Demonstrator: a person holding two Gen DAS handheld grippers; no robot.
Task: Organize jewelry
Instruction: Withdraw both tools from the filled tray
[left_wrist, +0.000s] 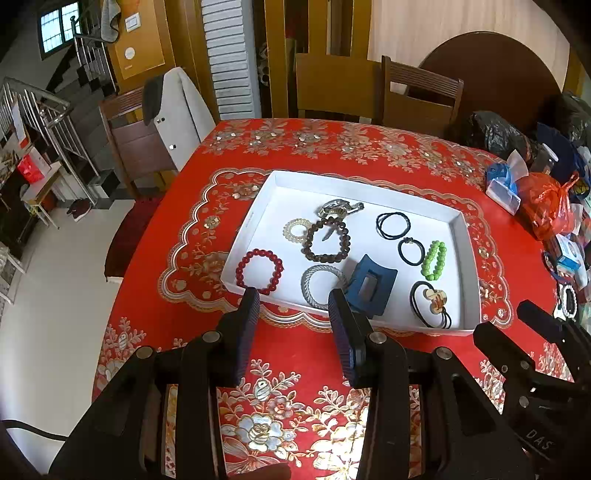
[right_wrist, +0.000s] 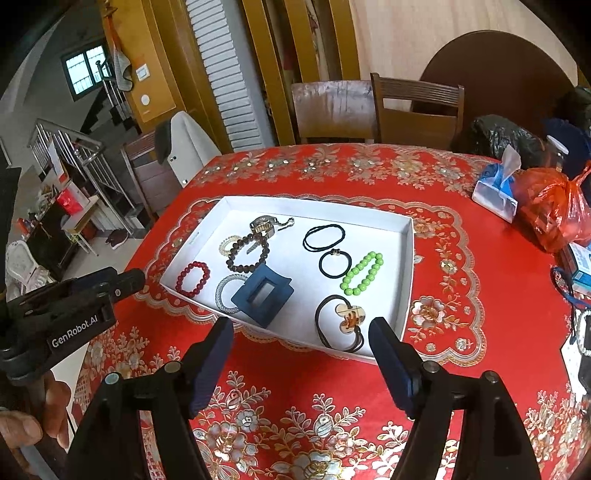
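Note:
A white tray (left_wrist: 467, 258) (right_wrist: 404, 280) lies on the red floral tablecloth. In it lie a red bead bracelet (left_wrist: 259, 271) (right_wrist: 192, 277), a brown bead bracelet (left_wrist: 327, 240) (right_wrist: 247, 253), a green bead bracelet (left_wrist: 434, 259) (right_wrist: 362, 273), a blue square hair claw (left_wrist: 369, 286) (right_wrist: 262, 294), black hair ties (left_wrist: 393, 224) (right_wrist: 324, 235), a clear coil ring (left_wrist: 321, 285) (right_wrist: 226, 293) and a hair tie with a wooden charm (left_wrist: 432, 302) (right_wrist: 343, 321). My left gripper (left_wrist: 293, 295) is open and empty just before the tray's near edge. My right gripper (right_wrist: 301, 325) is open and empty, also in front of the tray.
An orange plastic bag (left_wrist: 546, 203) (right_wrist: 550, 206), a tissue pack (right_wrist: 496, 188), black bags (left_wrist: 495, 133) and small boxes crowd the table's right side. Wooden chairs (right_wrist: 417, 110) stand behind the table. The left gripper's body (right_wrist: 66, 314) shows at the left of the right wrist view.

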